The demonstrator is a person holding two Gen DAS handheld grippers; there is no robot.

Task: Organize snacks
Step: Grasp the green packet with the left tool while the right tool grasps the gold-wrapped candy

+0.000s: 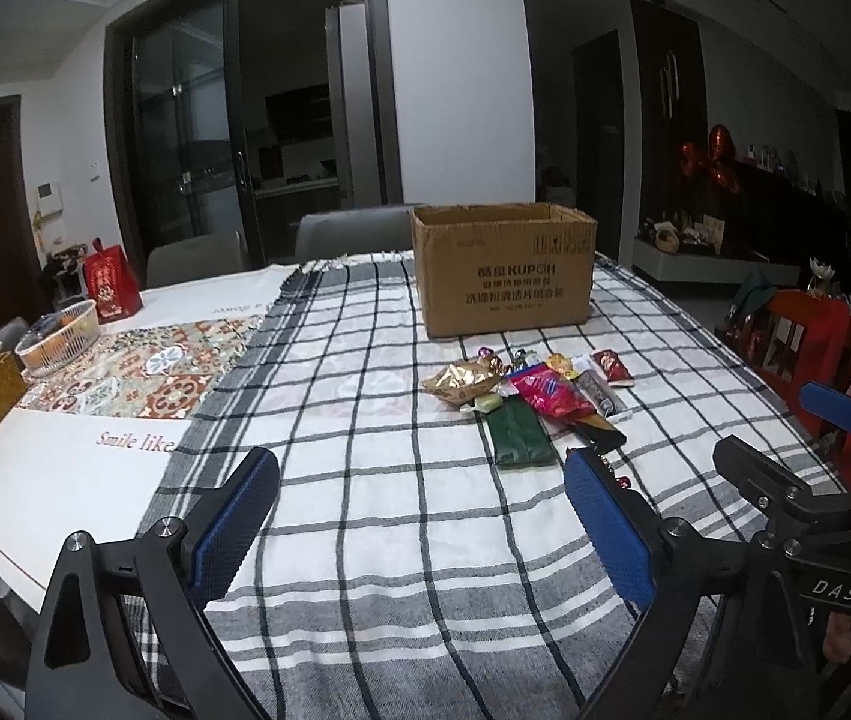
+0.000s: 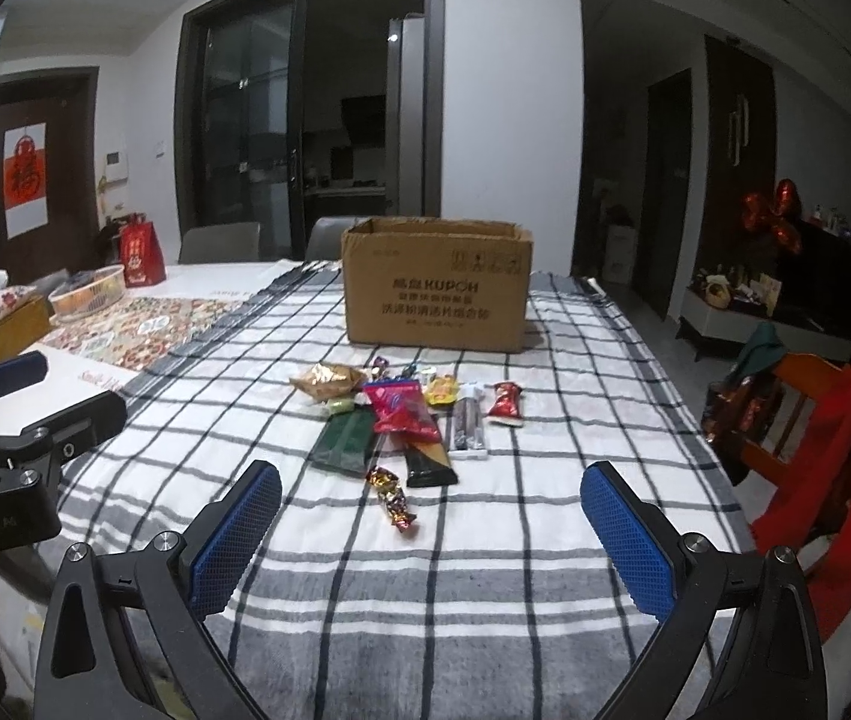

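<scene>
left gripper (image 1: 422,468) jaws wide apart, empty. right gripper (image 2: 431,483) same. snack packets (image 2: 401,414) loose on checked tablecloth (image 2: 485,570) before open cardboard box (image 2: 434,285).

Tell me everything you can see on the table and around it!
cardboard box: one, brown, open, far middle of the checked cloth
snacks: a pile, mixed colours, in front of the box
green packet: one, near-left of the pile
wrapped sweets: a few, shiny, nearest the camera
basket: one, pale, far left
tissue box: one, yellowish, far left
red gift bag: one, behind the basket
left gripper: jaws open, empty
right gripper: jaws open, empty
</scene>
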